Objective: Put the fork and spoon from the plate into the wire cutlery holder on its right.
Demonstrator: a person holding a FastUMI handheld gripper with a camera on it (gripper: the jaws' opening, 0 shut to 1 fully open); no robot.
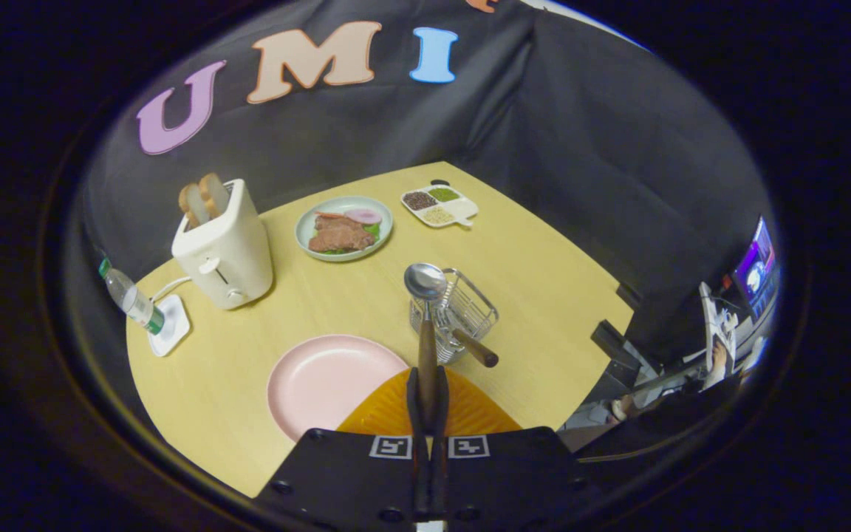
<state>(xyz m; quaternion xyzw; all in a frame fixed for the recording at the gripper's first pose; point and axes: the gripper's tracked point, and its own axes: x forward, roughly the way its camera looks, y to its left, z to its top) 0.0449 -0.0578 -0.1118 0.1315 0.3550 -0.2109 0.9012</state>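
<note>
My gripper is shut on the spoon's brown wooden handle. The spoon points away from me, its metal bowl raised in front of the wire cutlery holder. A second wooden handle, the fork's, sticks out of the holder toward the right. The pink plate lies bare on the wooden table just left of my fingers. The holder stands to the plate's right, just beyond the fingertips.
A cream toaster with two bread slices stands far left, with a water bottle on a white pad beside it. A green plate of food and a divided tray of grains sit further back. The table edge drops off at the right.
</note>
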